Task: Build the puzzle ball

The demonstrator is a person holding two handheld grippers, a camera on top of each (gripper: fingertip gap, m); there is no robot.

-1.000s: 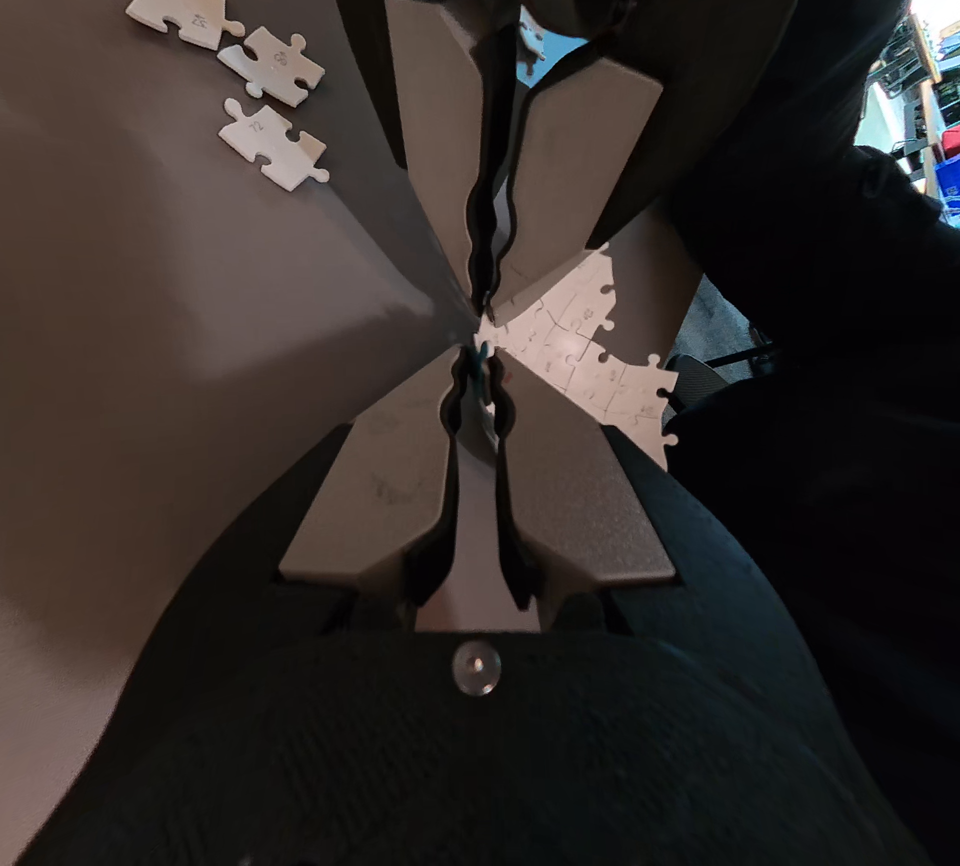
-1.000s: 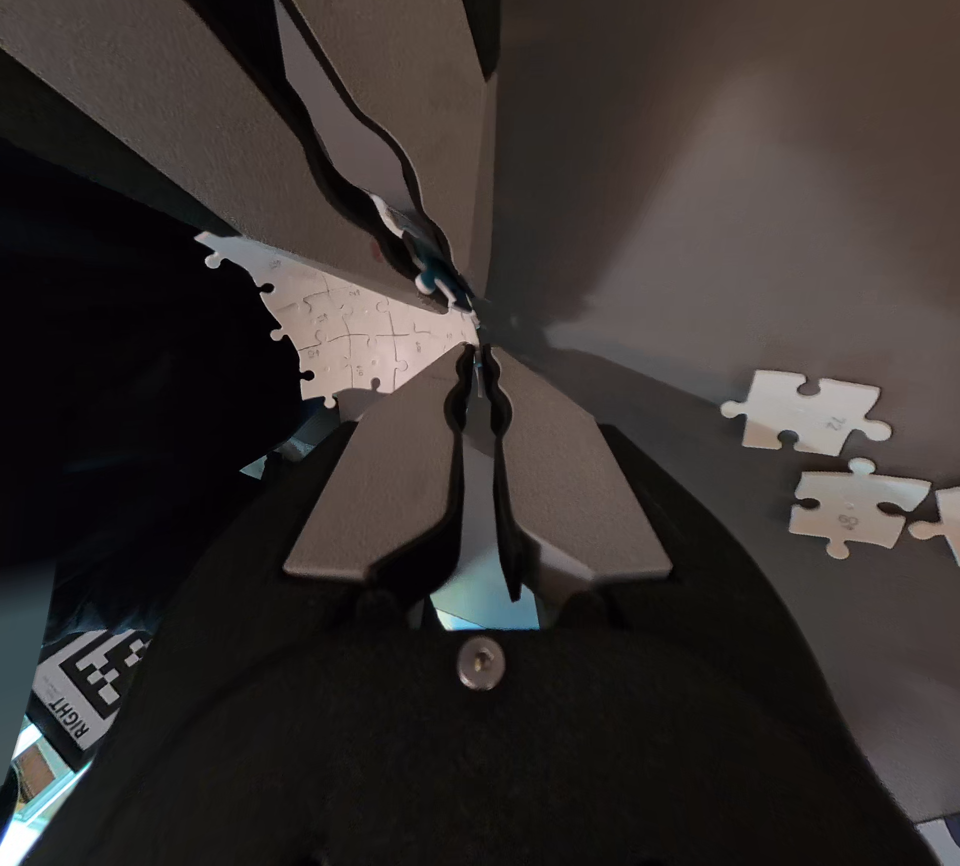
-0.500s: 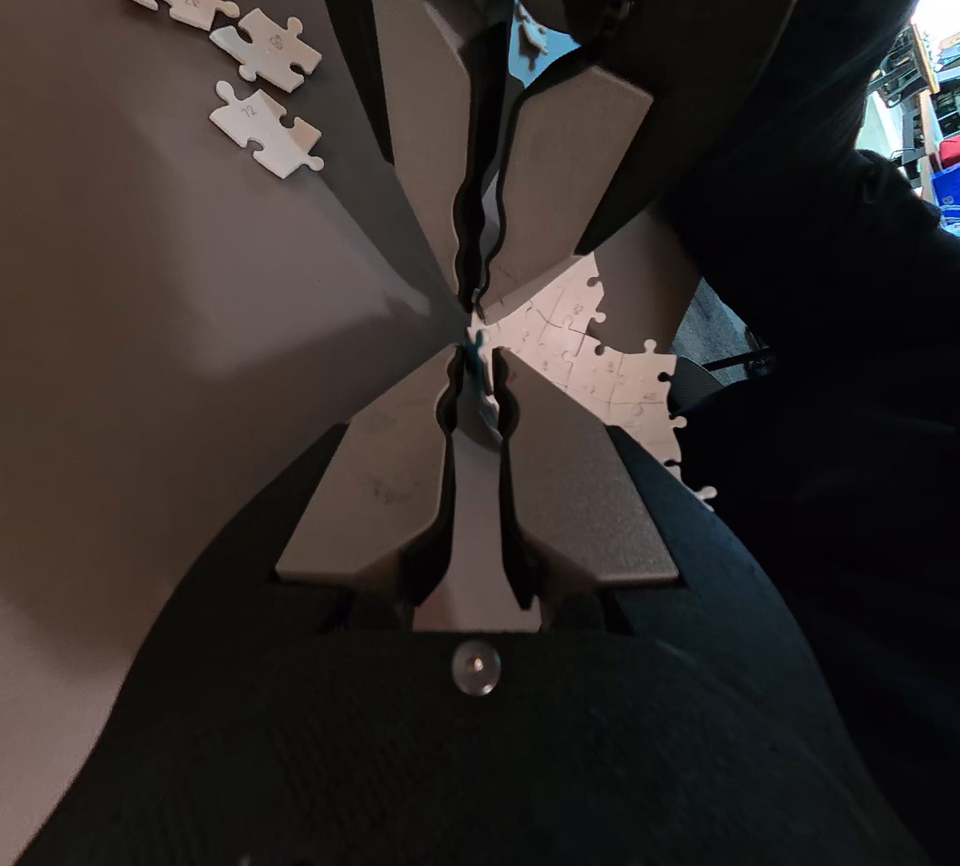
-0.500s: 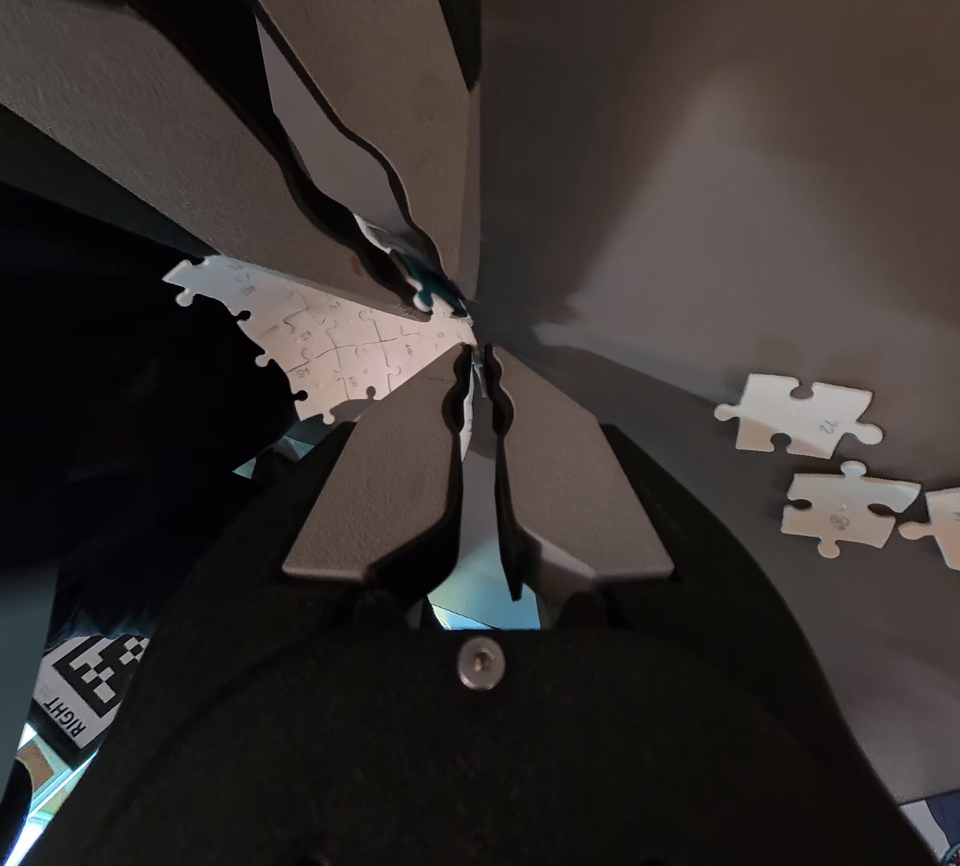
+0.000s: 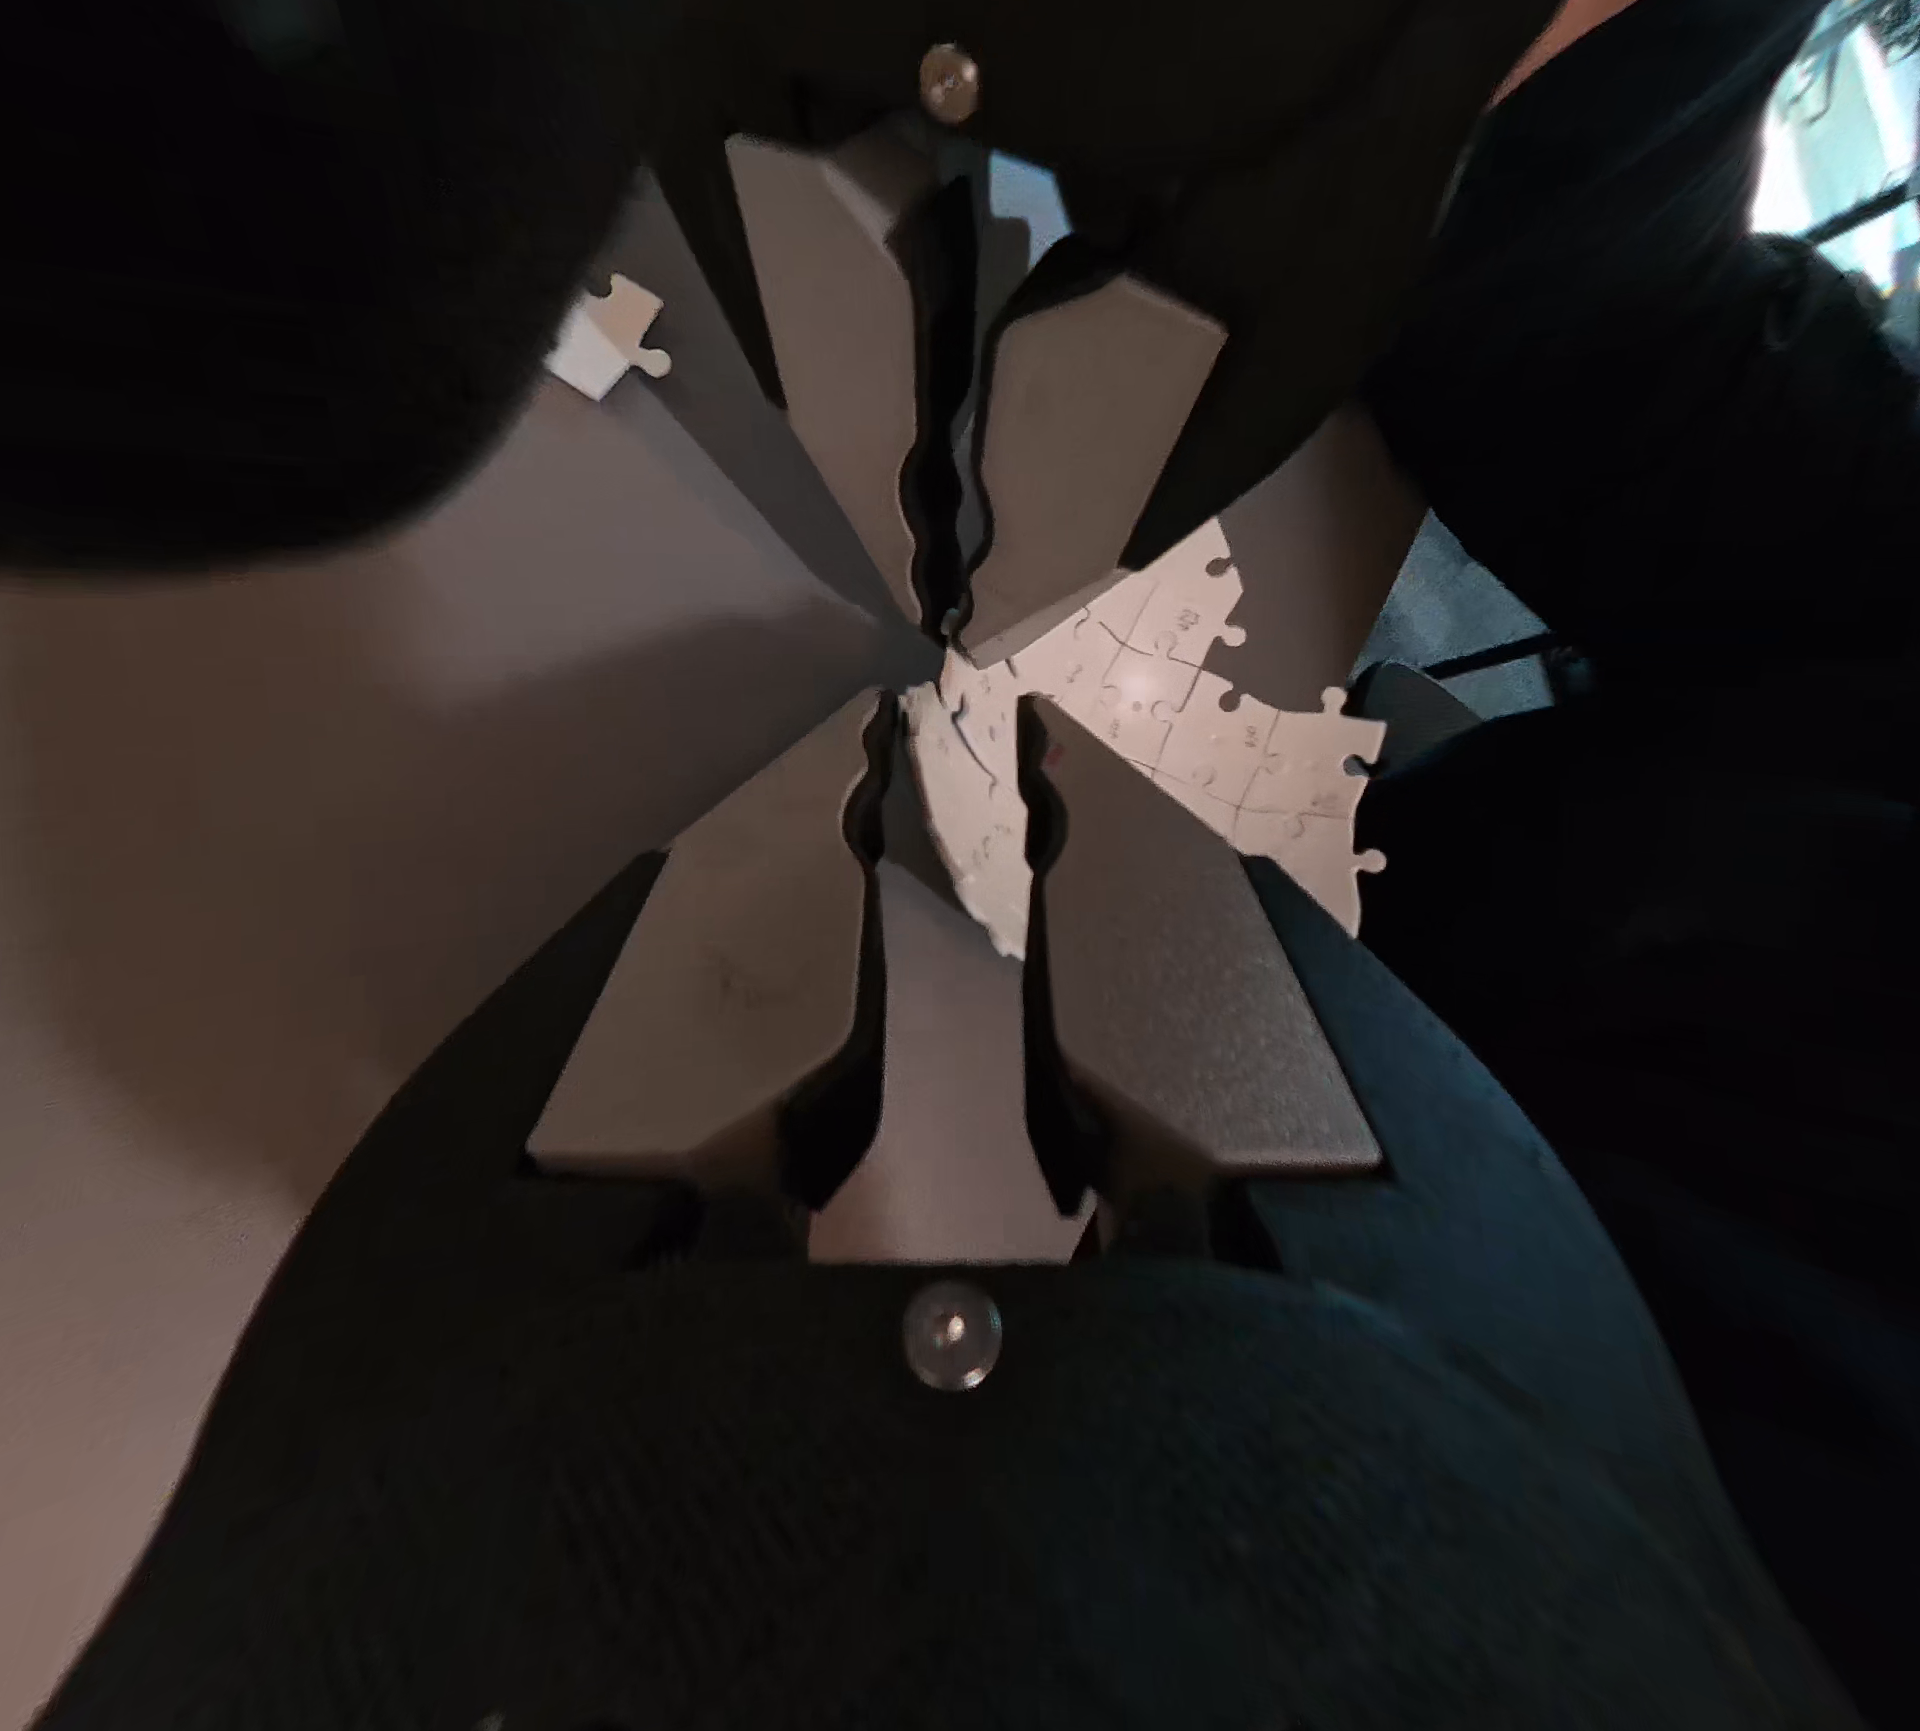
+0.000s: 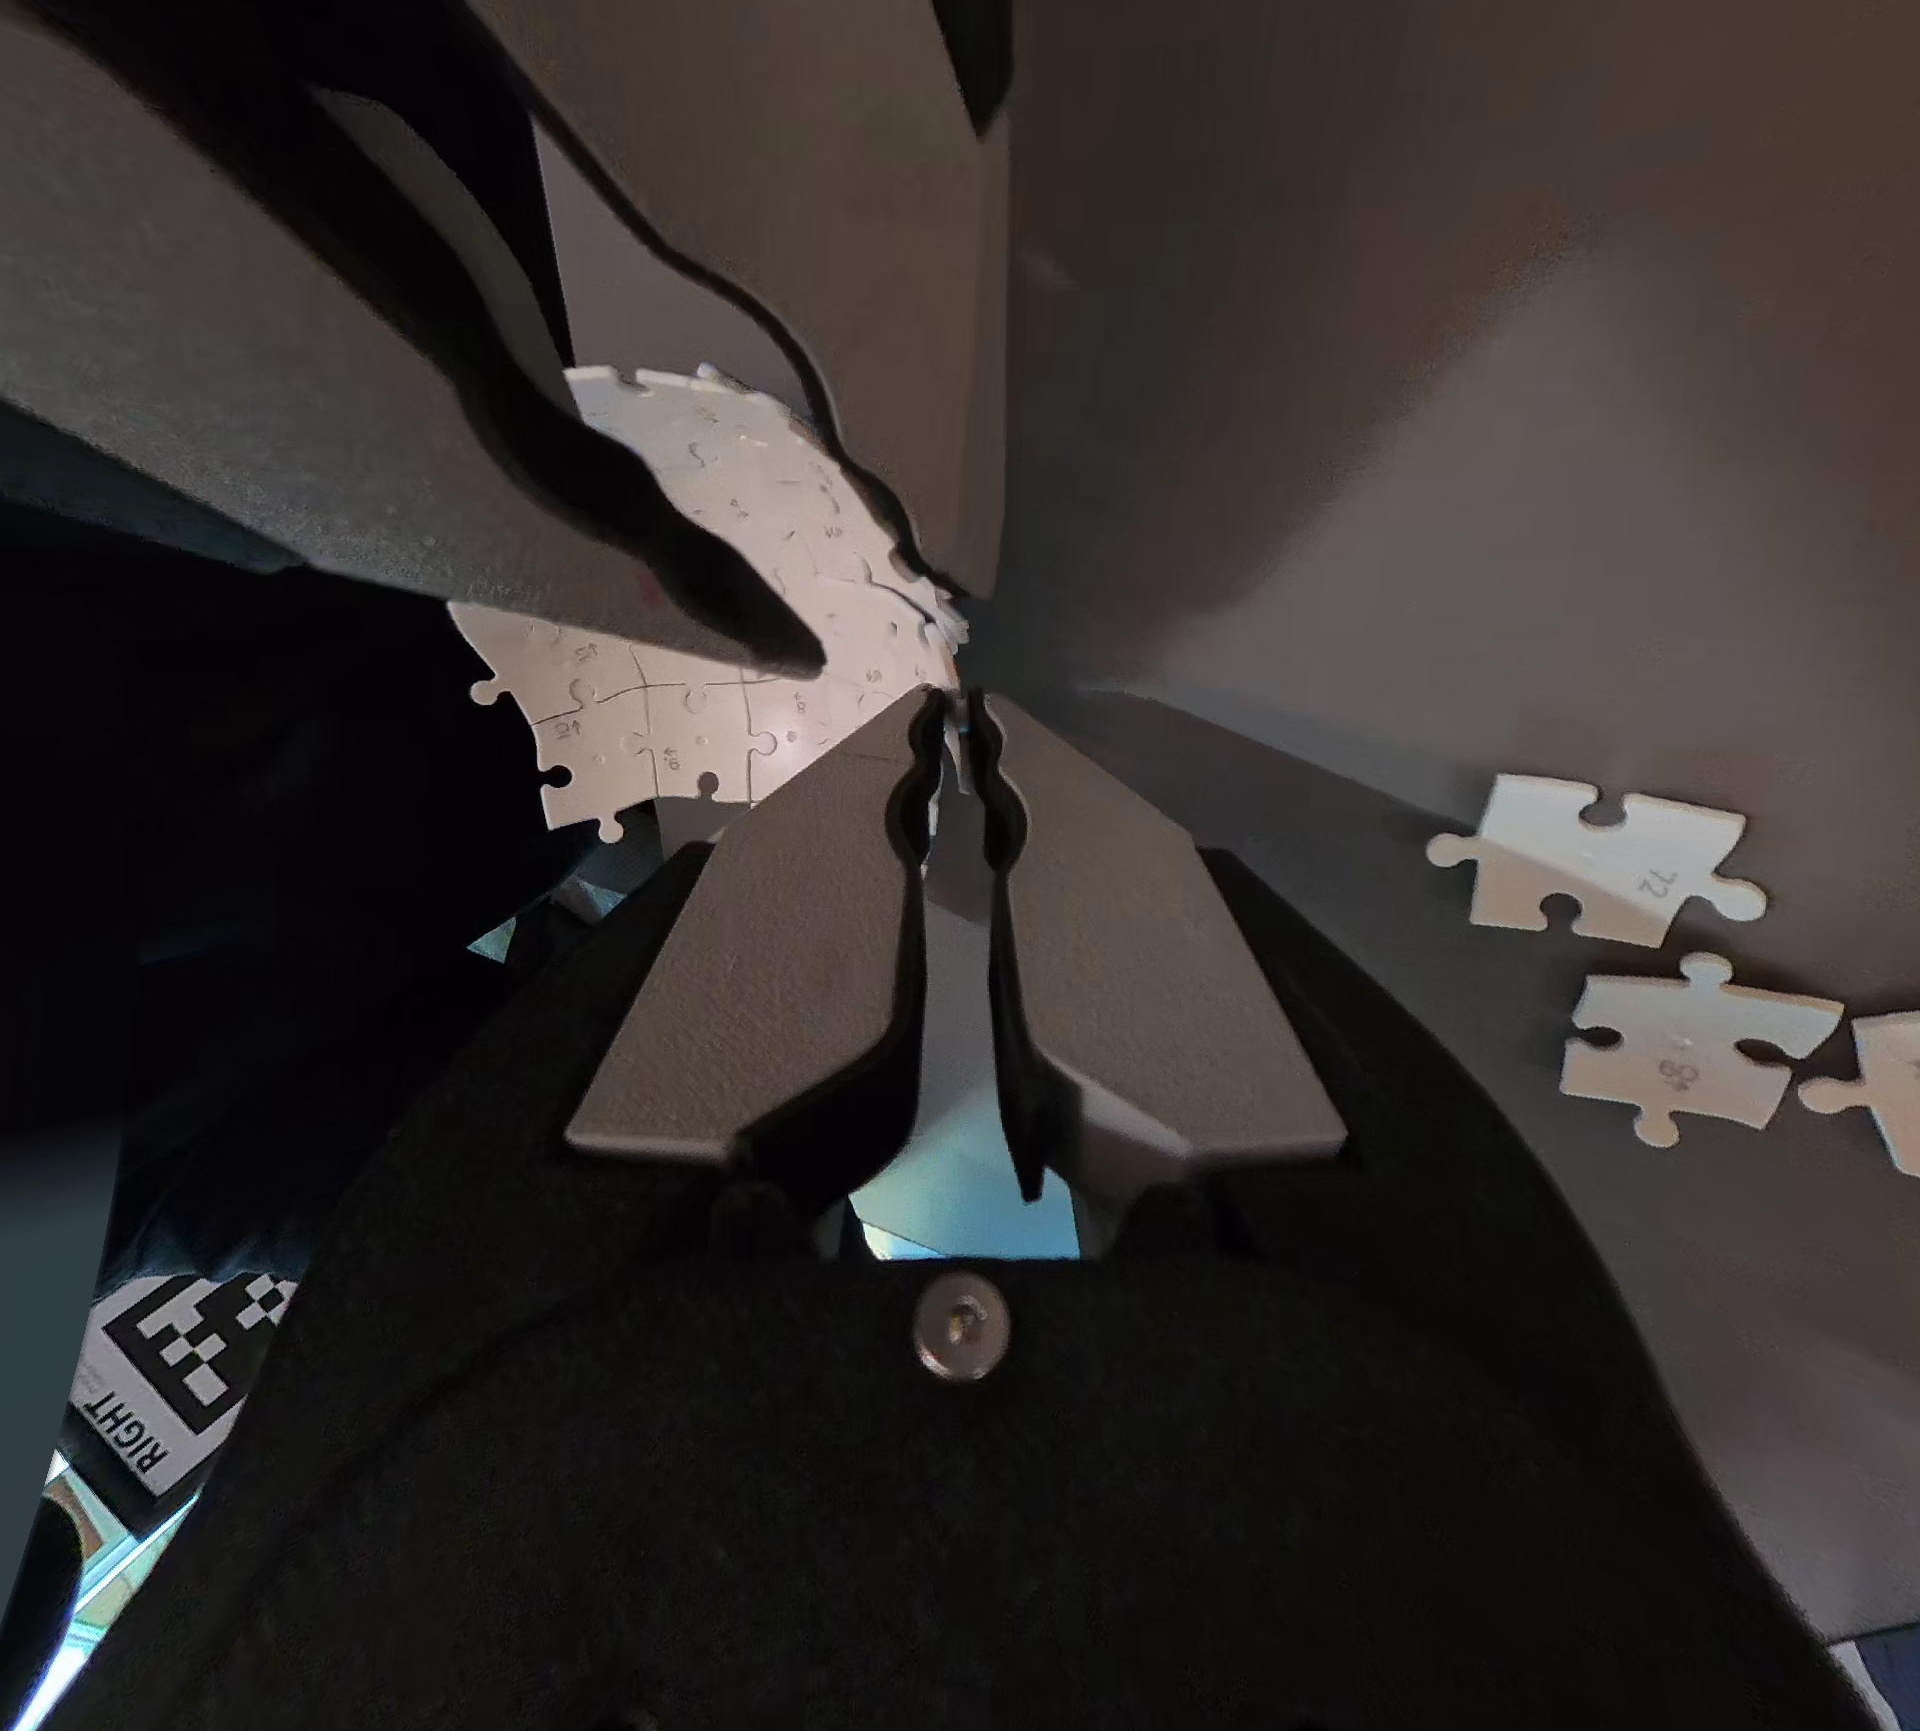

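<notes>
Left wrist view: the left gripper stood part open, grey fingers spread with a clear gap, straddling the edge of the curved white assembled puzzle shell; whether either pad touched it could not be told. Opposite, the right gripper came in from the far side, its tips nearly together at the shell's edge. The shell's joined pieces bowed, with tabs along the right rim. One loose white puzzle piece lay far left on the grey table.

Right wrist view: the right gripper was closed on a thin white edge at the shell rim. Loose white puzzle pieces lay on the table, right.
</notes>
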